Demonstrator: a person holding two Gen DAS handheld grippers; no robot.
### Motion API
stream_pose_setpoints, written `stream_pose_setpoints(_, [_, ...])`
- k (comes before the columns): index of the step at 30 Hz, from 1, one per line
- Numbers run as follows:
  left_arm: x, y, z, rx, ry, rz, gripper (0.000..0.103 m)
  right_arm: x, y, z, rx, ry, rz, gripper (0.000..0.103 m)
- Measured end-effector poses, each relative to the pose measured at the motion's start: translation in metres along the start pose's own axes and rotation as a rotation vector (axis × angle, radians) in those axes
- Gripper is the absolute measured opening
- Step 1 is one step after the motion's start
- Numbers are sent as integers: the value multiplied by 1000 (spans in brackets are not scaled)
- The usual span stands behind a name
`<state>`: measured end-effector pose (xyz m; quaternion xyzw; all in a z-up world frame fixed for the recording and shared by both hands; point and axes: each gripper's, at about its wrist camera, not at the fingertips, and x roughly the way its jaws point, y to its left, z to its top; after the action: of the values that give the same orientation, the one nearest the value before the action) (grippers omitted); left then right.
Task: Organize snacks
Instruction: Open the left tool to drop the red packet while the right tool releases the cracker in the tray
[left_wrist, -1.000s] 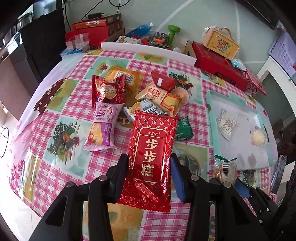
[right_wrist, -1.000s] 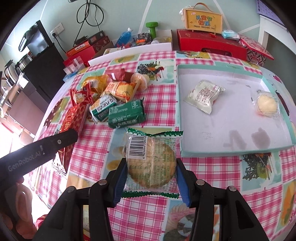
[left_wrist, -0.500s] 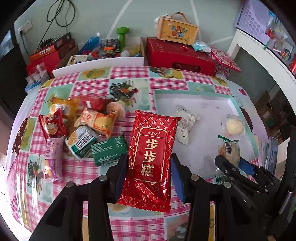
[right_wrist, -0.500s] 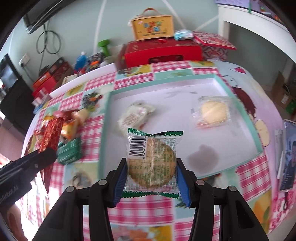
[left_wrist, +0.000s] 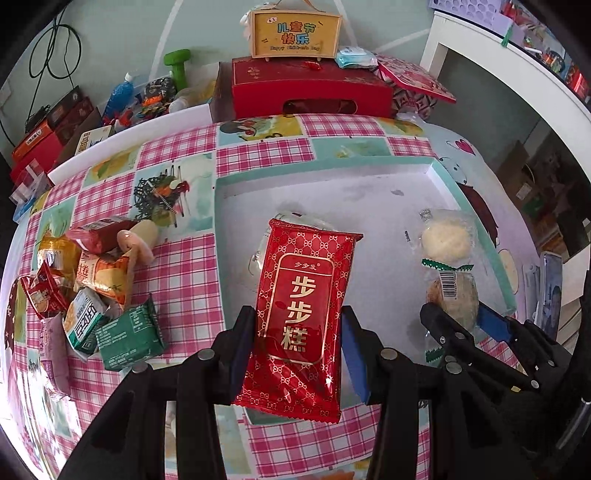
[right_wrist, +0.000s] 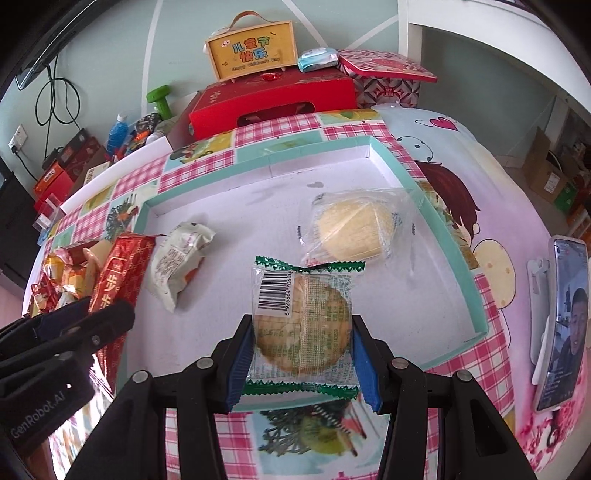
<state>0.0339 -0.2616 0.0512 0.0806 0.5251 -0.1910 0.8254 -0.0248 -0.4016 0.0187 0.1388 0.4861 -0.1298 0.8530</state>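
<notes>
Both fisheye views are bright with soft daylight and mostly sharp. Straight edges bow strongly towards the black corners. Glare glints on the glossy red foil snack packet (left_wrist: 301, 317); the pink checked surface (left_wrist: 184, 266) washes out at lower left.

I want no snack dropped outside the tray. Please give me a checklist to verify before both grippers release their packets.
1. Left gripper grips the red packet: ok.
2. Right gripper grips the clear cookie packet: ok.
3. Both packets over the tray: ok, as far as both views show.
4. Bare tray floor for two more packets: ok; only the white packet and the yellow cake packet lie there.
5. Height of packets above the tray floor: cannot tell.
</notes>
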Motion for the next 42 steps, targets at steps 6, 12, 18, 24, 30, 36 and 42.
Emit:
stream_pose_setpoints(6, [18,-10,9,7,11,2,48,7,-5,3,-7,-1,11,53])
stream_pose_setpoints(12, [29,-11,10,-13,26,9,48,8,-15,-1,12,-10,22,58])
stream_pose_setpoints(18, [24,-7,7,-41,13,20,57,4,-19,-3,13,-23,27,63])
stream_pose_setpoints(24, [16,3,2,-91,-8,50,79,4,-21,-8,10,-34,34,85])
stream_pose_setpoints(30, [14,19,-7,-141,-28,102,86,4,-20,-15,-22,-61,43,96])
stream_pose_setpoints(36, [16,31,-16,-187,-26,110,86,0,-18,-19,-27,-95,51,103])
stream_pose_setpoints(42, [18,37,-20,-200,-38,125,95,-4,-19,-21,-24,-114,57,103])
